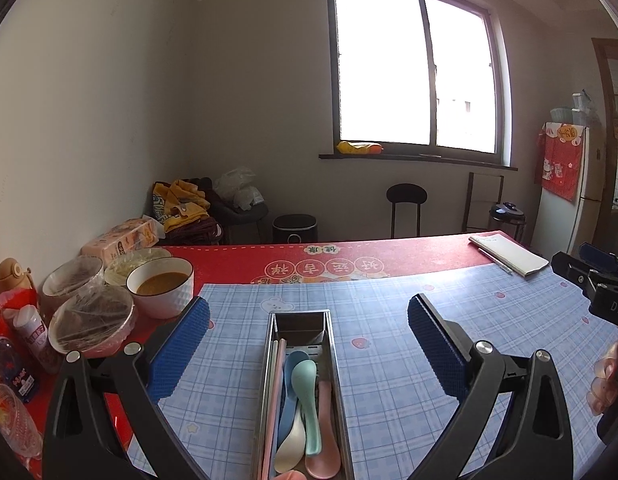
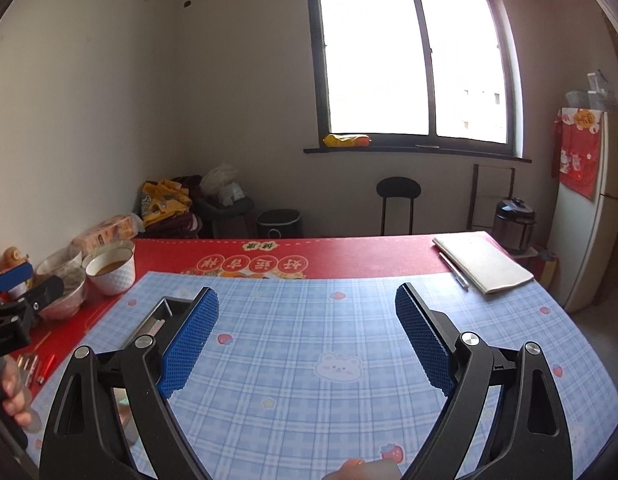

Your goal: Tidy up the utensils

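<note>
The left gripper (image 1: 309, 316) hangs above the table with its 2 blue-padded jaws spread wide and nothing between the pads. Directly below and between them, a narrow metal utensil tray (image 1: 333, 364) lies lengthwise on the blue checked mat (image 1: 389, 292). Inside the tray lie several spoons: a green spoon (image 1: 307, 392) on top, a blue spoon (image 1: 289, 396) to its left, a white spoon (image 1: 291, 444) below, and a pink spoon (image 1: 327, 440) on the right. Pale pink chopsticks (image 1: 273, 400) run along the tray's left wall; their exact count cannot be read. The right gripper (image 2: 307, 312) also stands fully spread with no object between its pads, over a bare part of the mat. In the right wrist view the tray (image 2: 165, 308) sits to the left, partly hidden behind the left finger. The mat covers most of a red tablecloth (image 1: 237, 258). On the tablecloth's left edge stand a white bowl of brown liquid (image 1: 161, 284) and 2 film-covered bowls (image 1: 91, 322), with a tissue pack (image 1: 121, 240) behind them. A notebook (image 2: 483, 262) with a pen (image 2: 453, 266) beside it lies at the far right corner. A hand (image 2: 13, 396) shows at the lower left edge of the right wrist view.
</note>
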Demonstrator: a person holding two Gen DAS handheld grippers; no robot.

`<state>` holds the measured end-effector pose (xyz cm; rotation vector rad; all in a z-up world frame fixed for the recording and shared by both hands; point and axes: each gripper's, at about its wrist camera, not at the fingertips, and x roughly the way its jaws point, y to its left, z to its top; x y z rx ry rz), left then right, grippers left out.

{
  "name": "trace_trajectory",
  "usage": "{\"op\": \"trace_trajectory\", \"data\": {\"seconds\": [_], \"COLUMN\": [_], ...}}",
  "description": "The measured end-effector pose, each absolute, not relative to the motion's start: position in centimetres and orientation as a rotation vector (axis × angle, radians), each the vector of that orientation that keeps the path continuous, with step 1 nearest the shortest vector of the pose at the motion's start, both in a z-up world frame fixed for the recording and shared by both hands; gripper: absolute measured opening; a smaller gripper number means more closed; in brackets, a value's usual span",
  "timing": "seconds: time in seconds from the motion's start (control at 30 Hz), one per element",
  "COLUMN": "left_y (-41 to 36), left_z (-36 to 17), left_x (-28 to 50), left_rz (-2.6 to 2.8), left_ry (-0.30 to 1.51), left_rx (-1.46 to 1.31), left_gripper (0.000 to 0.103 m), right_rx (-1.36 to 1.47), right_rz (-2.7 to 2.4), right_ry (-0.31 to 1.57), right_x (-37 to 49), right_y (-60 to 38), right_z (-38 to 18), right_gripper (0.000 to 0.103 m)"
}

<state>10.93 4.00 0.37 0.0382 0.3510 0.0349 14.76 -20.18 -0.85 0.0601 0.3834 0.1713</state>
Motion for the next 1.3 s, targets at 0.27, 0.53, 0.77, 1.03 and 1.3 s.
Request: {"op": "trace_trajectory", "data": {"seconds": [0.27, 0.53, 0.77, 1.03, 1.3], "left_y": [3.4, 3.8, 3.8, 3.9, 4.0], "left_z": [0.4, 0.2, -0.1, -0.3, 0.0], "left_x": [10.6, 10.6, 10.5, 10.4, 10.3], "left_rz": [0.037, 0.041, 0.048, 0.045, 0.052], "left_ry": [0.339, 0.346, 0.353, 0.358, 0.349], "left_rx": [0.057, 0.057, 0.063, 0.06, 0.057], "left_gripper": [0.097, 0.097, 0.097, 0.097, 0.097], "right_rx": [0.073, 0.075, 0.076, 0.072, 0.07], "right_rz": [0.154, 0.147, 0.136, 0.129, 0.13], "right_ry": [0.365, 0.364, 0.36, 0.352, 0.343], "right_x": [14.4, 14.2, 14.0, 13.9, 13.7], "right_y": [-20.5, -20.5, -20.4, -20.4, -20.5], "right_z": [-0.8, -0.9, -0.9, -0.6, -0.3], "right_gripper": [0.087, 0.087, 0.087, 0.087, 0.087]}}
